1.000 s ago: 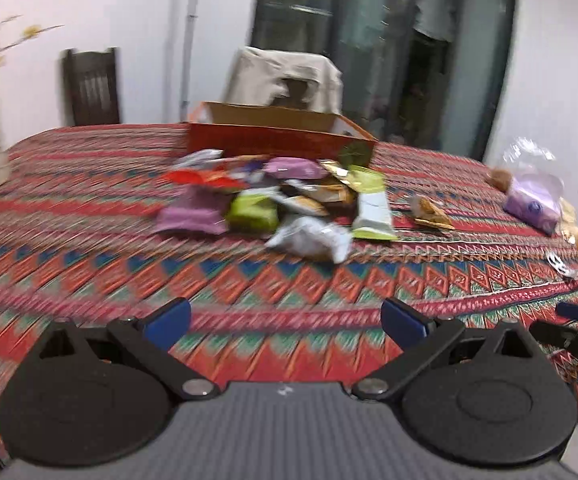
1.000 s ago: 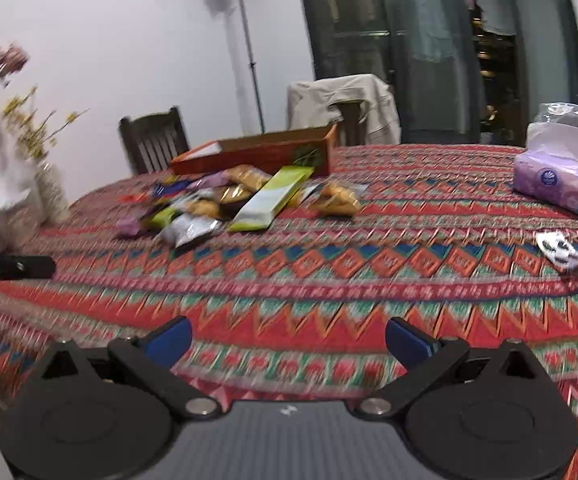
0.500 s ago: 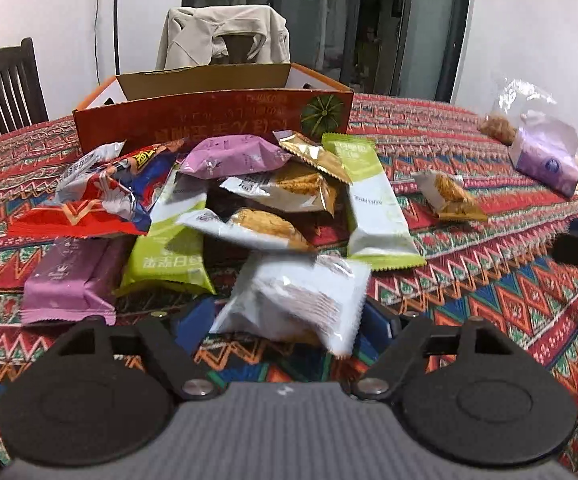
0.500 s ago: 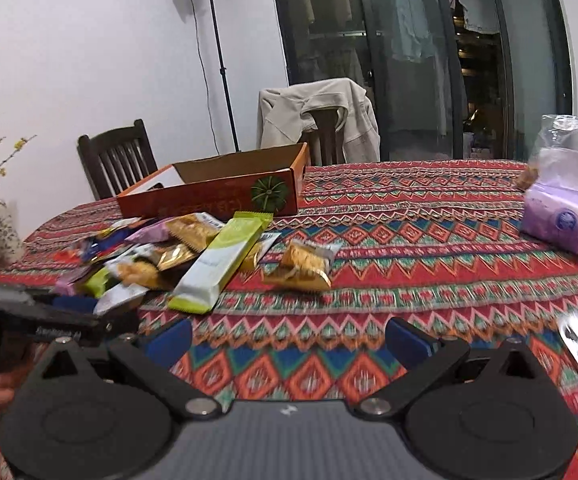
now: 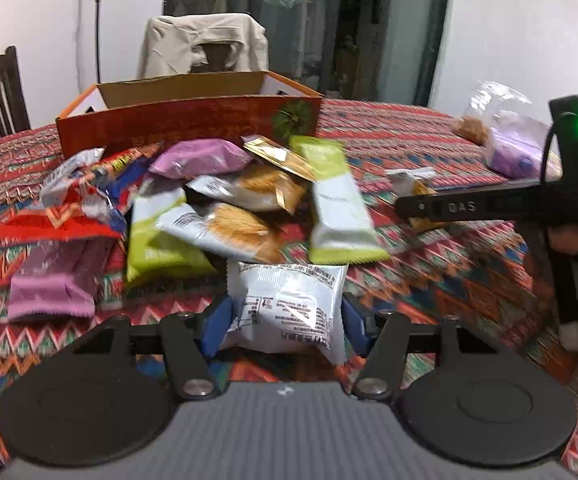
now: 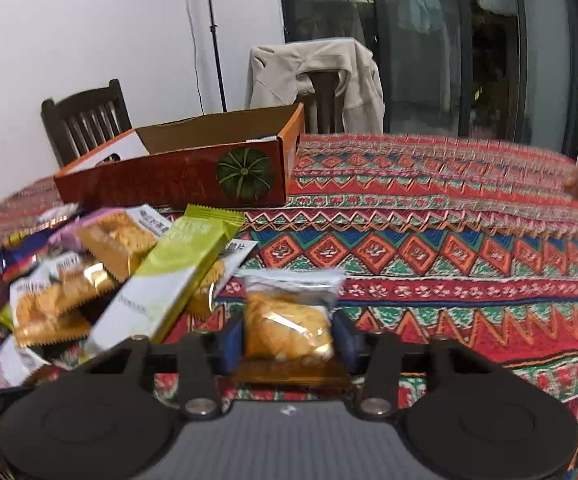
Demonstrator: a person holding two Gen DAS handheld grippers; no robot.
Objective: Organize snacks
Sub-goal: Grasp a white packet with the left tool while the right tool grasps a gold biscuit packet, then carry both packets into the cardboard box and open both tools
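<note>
- Left gripper [image 5: 285,320] — fingers just closing, pressed on a white snack packet [image 5: 289,304].
- Right gripper [image 6: 287,340] — fingers clamped on a yellow pastry packet [image 6: 289,320].
- Orange box [image 6: 185,168] sits behind the pile.

Colours and patterns: table and snacks

Tablecloth [image 6: 429,248]: red, blue, green zigzag-and-diamond weave. Cardboard box [image 6: 177,178]: orange-red, green pumpkin print. Long wrapper [image 5: 341,208]: lime-green and white. Near packet [image 5: 289,304]: white, black print. Pastry packet [image 6: 289,320]: clear, golden contents.

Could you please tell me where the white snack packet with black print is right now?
In the left wrist view, the white snack packet sits between the left gripper pads at the near edge of the snack pile, in front of the orange cardboard box.
</note>
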